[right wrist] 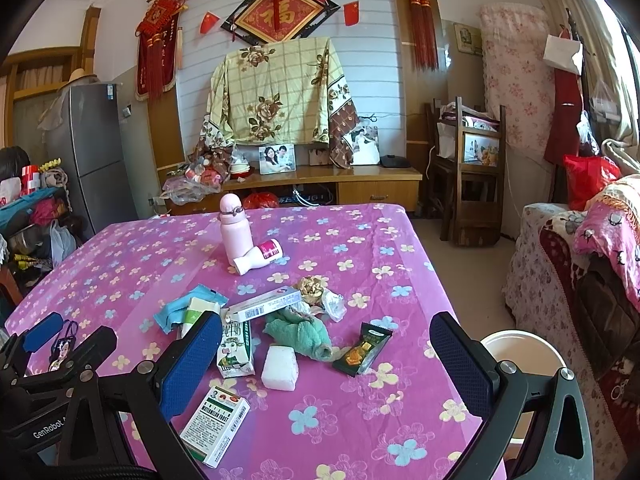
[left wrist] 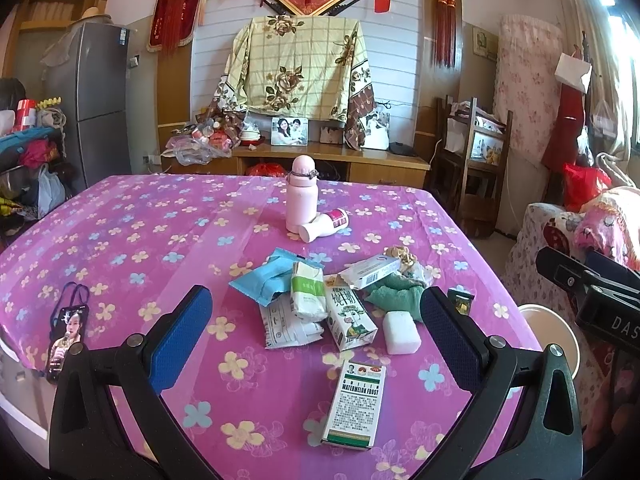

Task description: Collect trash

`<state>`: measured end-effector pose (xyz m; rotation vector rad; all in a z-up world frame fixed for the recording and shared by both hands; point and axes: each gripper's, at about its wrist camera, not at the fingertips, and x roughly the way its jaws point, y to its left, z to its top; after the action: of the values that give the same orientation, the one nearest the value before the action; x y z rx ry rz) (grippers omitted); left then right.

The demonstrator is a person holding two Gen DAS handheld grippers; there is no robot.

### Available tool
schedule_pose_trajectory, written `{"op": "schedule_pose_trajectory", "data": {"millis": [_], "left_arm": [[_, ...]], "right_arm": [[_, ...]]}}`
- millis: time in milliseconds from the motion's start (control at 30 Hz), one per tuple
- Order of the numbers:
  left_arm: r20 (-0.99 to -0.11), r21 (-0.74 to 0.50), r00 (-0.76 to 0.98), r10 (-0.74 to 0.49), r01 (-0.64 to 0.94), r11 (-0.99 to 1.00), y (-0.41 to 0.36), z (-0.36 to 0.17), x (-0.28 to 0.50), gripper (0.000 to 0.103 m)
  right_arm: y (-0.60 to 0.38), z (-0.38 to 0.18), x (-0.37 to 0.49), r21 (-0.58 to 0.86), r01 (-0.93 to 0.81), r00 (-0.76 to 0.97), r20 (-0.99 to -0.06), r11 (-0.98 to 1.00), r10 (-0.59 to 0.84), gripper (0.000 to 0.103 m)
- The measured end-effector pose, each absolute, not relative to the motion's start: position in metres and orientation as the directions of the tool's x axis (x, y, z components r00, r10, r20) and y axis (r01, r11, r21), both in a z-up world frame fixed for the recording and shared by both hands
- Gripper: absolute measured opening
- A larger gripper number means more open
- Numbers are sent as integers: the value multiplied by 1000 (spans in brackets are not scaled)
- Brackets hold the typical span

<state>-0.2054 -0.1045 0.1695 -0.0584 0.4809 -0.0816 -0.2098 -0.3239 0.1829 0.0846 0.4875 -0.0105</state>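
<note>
A pile of trash lies on the pink flowered table [left wrist: 120, 240]: a Watermelon Frost box [left wrist: 354, 404] [right wrist: 216, 426], a milk carton [left wrist: 350, 316] [right wrist: 235, 350], a white foam block [left wrist: 401, 332] [right wrist: 280, 367], a green cloth [left wrist: 396, 296] [right wrist: 302, 334], a blue packet [left wrist: 266, 280], a dark snack wrapper [right wrist: 362, 348] and a long white box [right wrist: 266, 304]. My left gripper [left wrist: 316, 336] is open and empty above the near edge, the box between its fingers. My right gripper [right wrist: 324, 364] is open and empty over the pile's near side.
A pink bottle [left wrist: 301, 194] stands mid-table with a small white bottle [left wrist: 324, 226] lying beside it. A phone [left wrist: 66, 336] lies at the left edge. A white bin [right wrist: 520, 360] stands off the table's right side, next to a covered sofa [right wrist: 580, 248].
</note>
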Motion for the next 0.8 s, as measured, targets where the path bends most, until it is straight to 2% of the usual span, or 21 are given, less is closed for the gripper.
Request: {"op": "schedule_pose_trajectory", "data": {"millis": [533, 800], "left_arm": [[-518, -69, 850, -95, 69, 995, -104, 153, -199, 103], [-581, -66, 804, -123, 104, 992, -103, 133, -194, 103]], "right_arm": [[-326, 172, -194, 79, 37, 853, -521, 996, 10, 103], [-328, 153, -180, 79, 26, 815, -578, 997, 24, 103]]}}
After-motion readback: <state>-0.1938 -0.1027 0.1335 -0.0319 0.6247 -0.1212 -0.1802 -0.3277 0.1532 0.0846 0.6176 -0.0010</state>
